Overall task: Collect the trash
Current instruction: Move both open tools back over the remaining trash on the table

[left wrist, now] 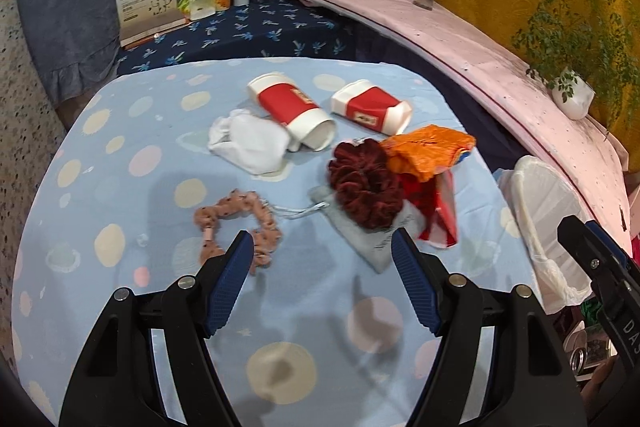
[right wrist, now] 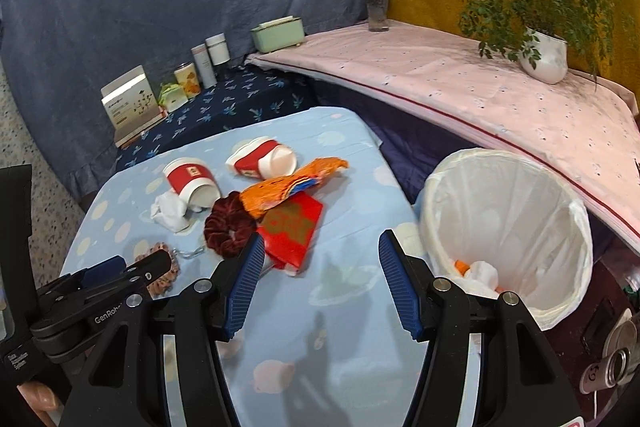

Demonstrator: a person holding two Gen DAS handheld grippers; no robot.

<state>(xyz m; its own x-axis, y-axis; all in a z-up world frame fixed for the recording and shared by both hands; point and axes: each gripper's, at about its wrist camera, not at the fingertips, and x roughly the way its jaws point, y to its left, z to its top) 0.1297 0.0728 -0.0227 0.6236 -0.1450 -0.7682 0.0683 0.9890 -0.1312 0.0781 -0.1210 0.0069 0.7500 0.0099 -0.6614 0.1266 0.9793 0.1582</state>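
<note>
Blue cloth with pale dots covers the table (left wrist: 120,155) we work over, with a dark floral shelf and a pink-covered ledge behind it.

Our left gripper (left wrist: 322,247) hangs over the near middle of the table, fingers apart and empty. Just beyond its left finger lies a pink scrunchie (left wrist: 236,223); just beyond its right finger lies a grey drawstring pouch (left wrist: 360,235) with a dark red velvet scrunchie (left wrist: 366,183) resting on it.

Our right gripper (right wrist: 322,247) hovers over the table's right part, fingers likewise spread with nothing between them. Touching its left fingertip in this view is a flattened red packet with gold print (right wrist: 292,227), and a crumpled orange snack wrapper (right wrist: 288,187) lies over the packet's far end, touching the velvet scrunchie.

Farther toward the table's far edge lie two red-and-white paper cups on their sides: one (left wrist: 292,111) against a wad of white tissue (left wrist: 248,141), the other (left wrist: 370,105), crushed, nearer the right edge.

Off the table's right edge stands a white bin with a plastic liner (right wrist: 508,227), just beside our right gripper's right finger. White tissue and something orange lie at its bottom.
</note>
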